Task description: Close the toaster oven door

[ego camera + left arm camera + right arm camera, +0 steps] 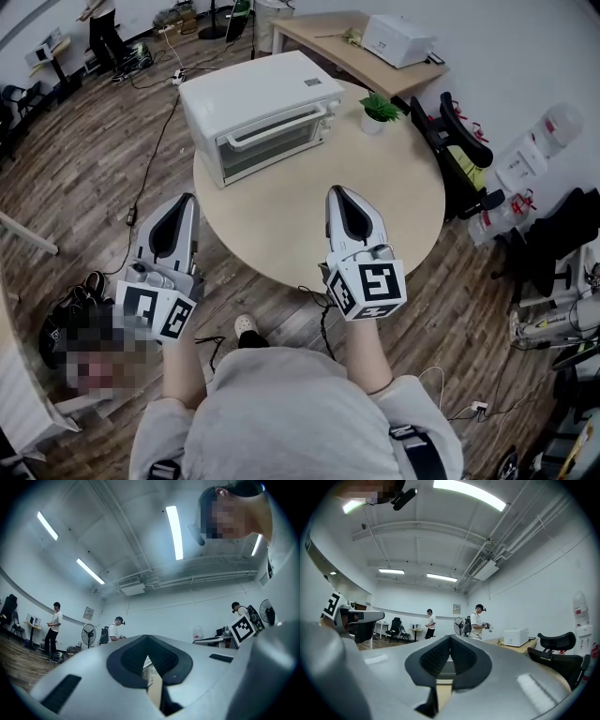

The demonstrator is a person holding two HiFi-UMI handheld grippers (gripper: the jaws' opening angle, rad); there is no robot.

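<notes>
A white toaster oven [258,112] stands at the far left part of the round wooden table [394,211]. Its glass door looks shut, with the white handle [279,126] along the door's top edge. My left gripper [185,199] hovers off the table's near-left edge, above the floor, shut and holding nothing. My right gripper [338,191] is over the near part of the table, also shut and empty. Both are well short of the oven. In the left gripper view the left gripper [147,637] points up at the ceiling with its pads meeting. The right gripper [450,637] looks the same in its own view.
A small potted plant [380,110] sits right of the oven. A black office chair [461,150] stands by the table's right side. A desk with a white printer [397,39] is behind. Cables [150,169] and shoes [70,309] lie on the floor at left. Several people stand far off.
</notes>
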